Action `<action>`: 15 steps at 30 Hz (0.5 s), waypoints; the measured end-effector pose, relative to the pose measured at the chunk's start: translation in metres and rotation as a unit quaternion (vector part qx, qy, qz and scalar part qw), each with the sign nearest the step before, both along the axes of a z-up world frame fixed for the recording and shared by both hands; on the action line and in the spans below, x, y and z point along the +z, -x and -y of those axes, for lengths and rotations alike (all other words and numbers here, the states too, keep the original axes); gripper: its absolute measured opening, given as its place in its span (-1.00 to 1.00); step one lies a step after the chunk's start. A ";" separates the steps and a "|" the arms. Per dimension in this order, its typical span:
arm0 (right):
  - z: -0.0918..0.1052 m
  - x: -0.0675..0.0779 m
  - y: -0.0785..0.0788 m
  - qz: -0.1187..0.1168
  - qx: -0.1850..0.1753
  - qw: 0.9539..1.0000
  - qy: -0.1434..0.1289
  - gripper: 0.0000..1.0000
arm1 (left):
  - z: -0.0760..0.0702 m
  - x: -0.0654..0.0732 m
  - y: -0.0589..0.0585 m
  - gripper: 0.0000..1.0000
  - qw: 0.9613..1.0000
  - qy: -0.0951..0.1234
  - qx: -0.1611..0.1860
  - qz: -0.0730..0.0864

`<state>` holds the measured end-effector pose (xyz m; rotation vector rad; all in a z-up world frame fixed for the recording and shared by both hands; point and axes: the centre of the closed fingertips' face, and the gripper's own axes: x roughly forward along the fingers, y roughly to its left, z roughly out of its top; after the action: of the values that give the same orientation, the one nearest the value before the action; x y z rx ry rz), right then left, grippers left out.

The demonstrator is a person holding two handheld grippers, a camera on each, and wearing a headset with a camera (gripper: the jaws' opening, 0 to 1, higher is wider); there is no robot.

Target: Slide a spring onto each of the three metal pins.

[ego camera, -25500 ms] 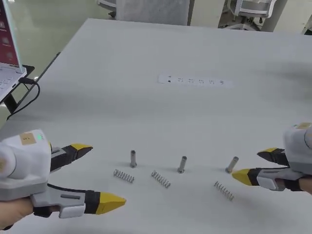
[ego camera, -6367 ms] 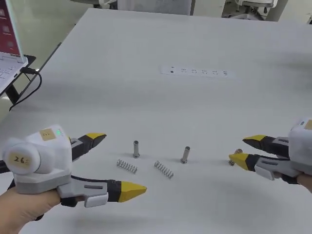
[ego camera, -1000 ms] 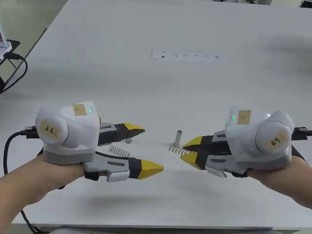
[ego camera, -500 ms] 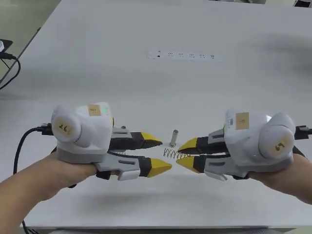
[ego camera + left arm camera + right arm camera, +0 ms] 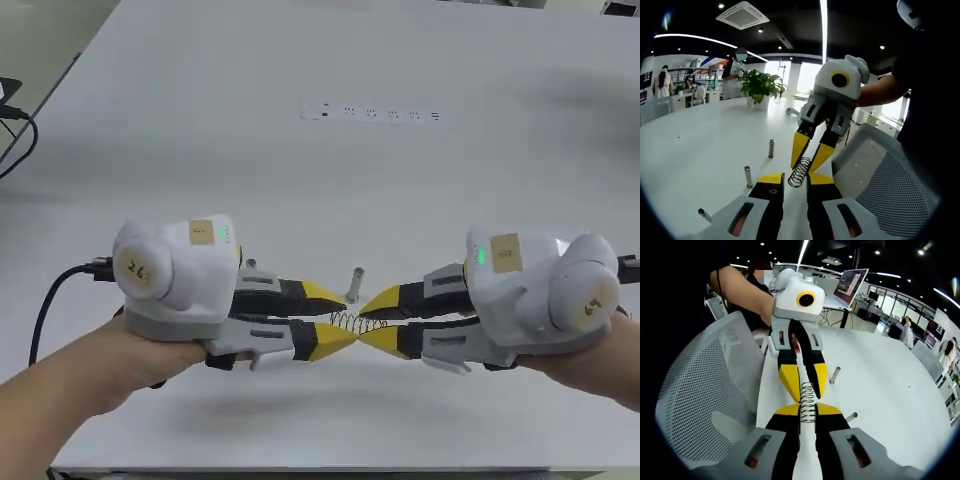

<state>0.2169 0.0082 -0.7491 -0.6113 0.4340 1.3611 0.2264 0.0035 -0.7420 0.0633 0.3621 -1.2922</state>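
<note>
Over the desk (image 5: pixel 300 180) my right gripper (image 5: pixel 808 411) and left gripper (image 5: pixel 795 179) meet tip to tip; the right pinches the spring (image 5: pixel 807 400) between its jaws; the left's jaws sit narrowly apart around its far end, and I cannot tell whether they grip; a pin (image 5: pixel 354 284) stands just beyond the tips.

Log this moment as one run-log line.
spring: gripped at both ends | left gripper: shut on spring | right gripper: shut on spring | nearest pin: upright, bare

spring (image 5: pixel 800 171) | bridges left hand-held gripper (image 5: pixel 796 178) and right hand-held gripper (image 5: pixel 811 150) | upright pin (image 5: pixel 748 176) beside, on table (image 5: pixel 695 145)
</note>
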 end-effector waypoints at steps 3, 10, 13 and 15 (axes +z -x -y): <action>0.000 0.001 0.000 -0.001 0.004 1.000 -0.001 -0.86 | 0.000 0.001 0.002 -0.88 1.000 0.001 -0.007 0.002; 0.003 0.000 0.003 0.000 0.011 1.000 0.005 -0.86 | 0.002 0.000 0.006 -0.95 1.000 0.001 -0.022 0.008; 0.004 0.000 0.005 -0.001 0.012 1.000 0.006 -0.85 | 0.003 -0.001 0.008 -0.96 1.000 0.001 -0.026 0.007; 0.005 0.000 0.005 -0.002 0.010 1.000 0.006 -0.85 | 0.003 -0.001 0.008 -0.96 1.000 0.000 -0.027 0.009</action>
<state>0.2120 0.0035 -0.7494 -0.6244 0.4390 1.3804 0.2183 0.0001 -0.7431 0.0857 0.3476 -1.3445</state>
